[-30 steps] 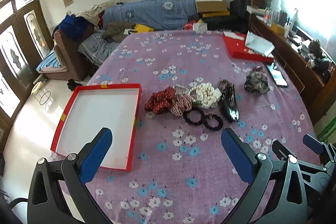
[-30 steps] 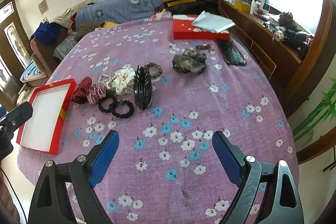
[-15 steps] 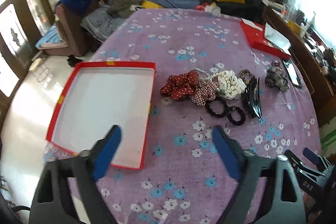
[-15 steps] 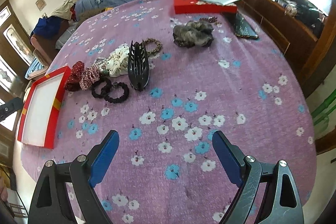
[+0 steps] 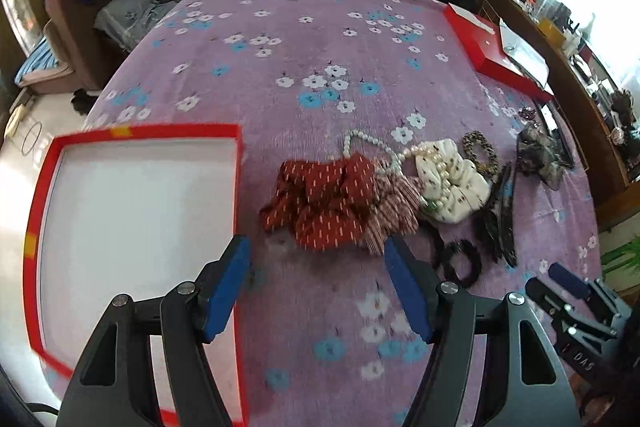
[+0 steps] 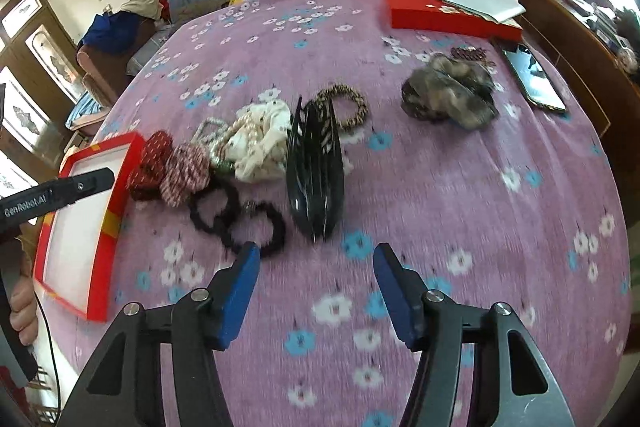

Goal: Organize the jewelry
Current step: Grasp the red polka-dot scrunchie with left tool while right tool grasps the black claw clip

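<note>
Both grippers, left (image 5: 318, 283) and right (image 6: 316, 287), narrowing on nothing above the hair-tie pile.
Red scrunchie (image 5: 320, 203) lies beside the empty tray (image 5: 236, 187); tangled pearls (image 5: 384, 147) could drag along.

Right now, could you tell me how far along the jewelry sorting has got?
Nothing looks sorted yet: the red tray holds nothing. In hand: the left gripper, jaws closing with nothing between them, nears the red scrunchie; the right gripper, also closing on nothing, faces the black hair claw. Left: the whole pile, including the pearl necklace and black hair ties.
</note>
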Tool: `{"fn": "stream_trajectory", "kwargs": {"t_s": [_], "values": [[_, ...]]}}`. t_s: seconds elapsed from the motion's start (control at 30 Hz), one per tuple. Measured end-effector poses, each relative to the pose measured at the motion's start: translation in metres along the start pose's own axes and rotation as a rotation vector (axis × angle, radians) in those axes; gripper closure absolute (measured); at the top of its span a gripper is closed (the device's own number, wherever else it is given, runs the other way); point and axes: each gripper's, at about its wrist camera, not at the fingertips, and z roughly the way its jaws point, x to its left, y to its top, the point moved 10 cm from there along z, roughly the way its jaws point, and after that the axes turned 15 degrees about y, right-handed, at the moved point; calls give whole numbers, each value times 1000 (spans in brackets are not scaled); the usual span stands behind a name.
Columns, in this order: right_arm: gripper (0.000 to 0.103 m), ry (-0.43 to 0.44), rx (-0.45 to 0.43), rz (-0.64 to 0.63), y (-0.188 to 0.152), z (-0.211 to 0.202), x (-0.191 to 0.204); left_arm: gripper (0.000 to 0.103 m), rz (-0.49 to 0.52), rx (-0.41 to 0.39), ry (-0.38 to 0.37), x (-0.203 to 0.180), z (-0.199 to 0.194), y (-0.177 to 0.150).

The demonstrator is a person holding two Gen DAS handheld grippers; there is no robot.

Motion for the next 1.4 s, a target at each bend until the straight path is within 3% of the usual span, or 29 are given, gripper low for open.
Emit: {"fn": "stream_trajectory", "kwargs": {"t_s": [0.17, 0.37, 0.43, 0.5, 0.57, 0.6, 0.63, 0.87, 1.17, 1.3, 1.4], "values": [[40, 2, 20, 43, 16, 24, -8, 34, 33, 22, 8, -6, 31, 14], [40, -5, 44, 76, 27, 46, -17, 35, 49, 62, -37, -14, 56, 18], [40, -6, 53, 80, 29, 52, -18, 46, 55, 71, -56, -17, 59, 17], [40, -1, 61, 89, 30, 57, -19, 81, 64, 96, -81, -22, 63, 15], [40, 3, 72, 101, 30, 62, -21, 94, 68, 108, -92, -26, 64, 14], [52, 5, 74, 112, 31, 64, -23, 95, 68, 100, -90, -26, 63, 14], [57, 14, 78, 124, 30, 65, -24, 96, 68, 94, -91, -26, 61, 15], [57, 72, 68, 183, 27, 61, -26, 98, 42, 66, -135, -24, 36, 14], [57, 102, 20, 211, 20, 26, -25, 98, -28, 22, -189, -14, -17, 4], [57, 119, 5, 203, 13, 7, -20, 98, -64, -9, -187, -2, -42, -2], [57, 135, -4, 191, 8, -4, -15, 98, -85, -58, -145, 15, -64, -8]]}}
